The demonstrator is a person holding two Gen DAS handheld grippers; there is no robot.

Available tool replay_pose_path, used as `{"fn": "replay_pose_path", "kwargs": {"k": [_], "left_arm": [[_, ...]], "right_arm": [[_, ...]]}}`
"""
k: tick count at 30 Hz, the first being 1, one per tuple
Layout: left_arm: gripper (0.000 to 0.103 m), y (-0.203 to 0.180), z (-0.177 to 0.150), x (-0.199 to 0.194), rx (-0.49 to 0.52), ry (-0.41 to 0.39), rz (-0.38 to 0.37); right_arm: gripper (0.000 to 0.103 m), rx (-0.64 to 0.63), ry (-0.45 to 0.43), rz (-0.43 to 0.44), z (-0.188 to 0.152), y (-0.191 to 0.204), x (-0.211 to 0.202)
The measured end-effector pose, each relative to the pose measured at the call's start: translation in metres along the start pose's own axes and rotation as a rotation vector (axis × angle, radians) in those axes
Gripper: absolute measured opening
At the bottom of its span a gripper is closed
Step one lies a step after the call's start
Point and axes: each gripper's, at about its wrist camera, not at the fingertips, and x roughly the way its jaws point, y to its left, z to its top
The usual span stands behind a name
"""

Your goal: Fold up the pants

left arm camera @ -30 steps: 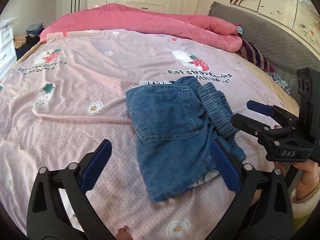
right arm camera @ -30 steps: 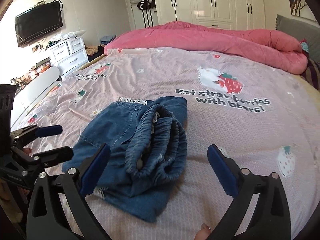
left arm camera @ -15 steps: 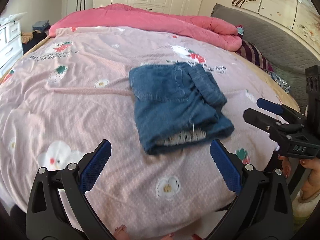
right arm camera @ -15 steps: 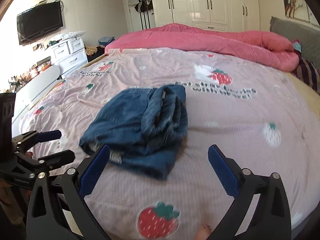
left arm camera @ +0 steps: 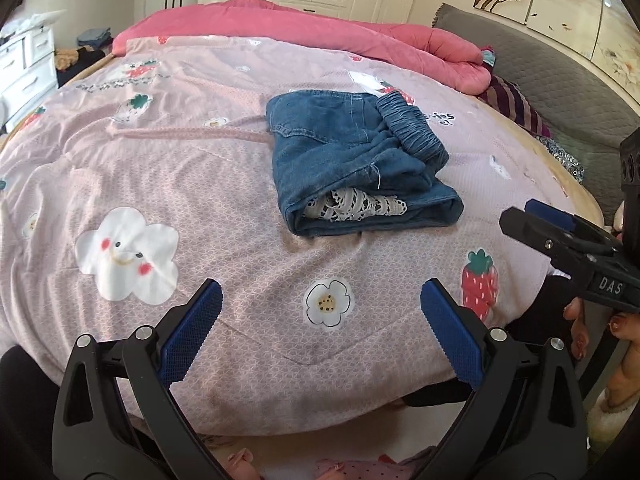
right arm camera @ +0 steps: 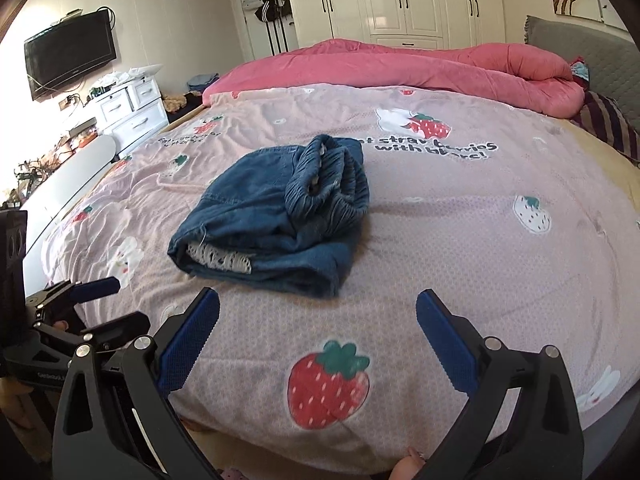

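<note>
A home bedroom: a bed point(right arm camera: 460, 240) with a strawberry-print sheet and a pink duvet point(right arm camera: 400, 64) bunched behind. White wardrobes point(right arm camera: 400, 0), a wall-mounted TV point(right arm camera: 70, 54) and what looks like a cluttered white dresser point(right arm camera: 132, 108) surround it.

Blue denim pants point(left arm camera: 344, 160) with white lace trim point(left arm camera: 356, 205); pink strawberry-and-flower-print bedsheet point(left arm camera: 224, 200); coral-pink quilt point(left arm camera: 304, 28).

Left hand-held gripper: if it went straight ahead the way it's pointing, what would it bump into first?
Probably the pink printed bedspread. The open left hand-held gripper hangs over the bed's near edge, with bare cloth right ahead. Farther along lies the folded blue denim pants. Depth is hard to judge in this fisheye view.
</note>
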Motion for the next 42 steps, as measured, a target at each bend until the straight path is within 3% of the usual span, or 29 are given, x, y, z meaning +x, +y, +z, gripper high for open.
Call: {"fn": "replay_pose_path", "kwargs": {"k": [12,42], "left_arm": [[0.094,-0.005,-0.014,-0.004,0.005,0.004,0.007],[0.094,0.0,-0.012,-0.007,-0.014,-0.01,0.05]], "right_arm": [[0.098,-0.015,0.016,-0.015,-0.021,0.007,-0.005],[0.098,-0.012,0.023,-0.03,-0.023,0.008,0.002]]}}
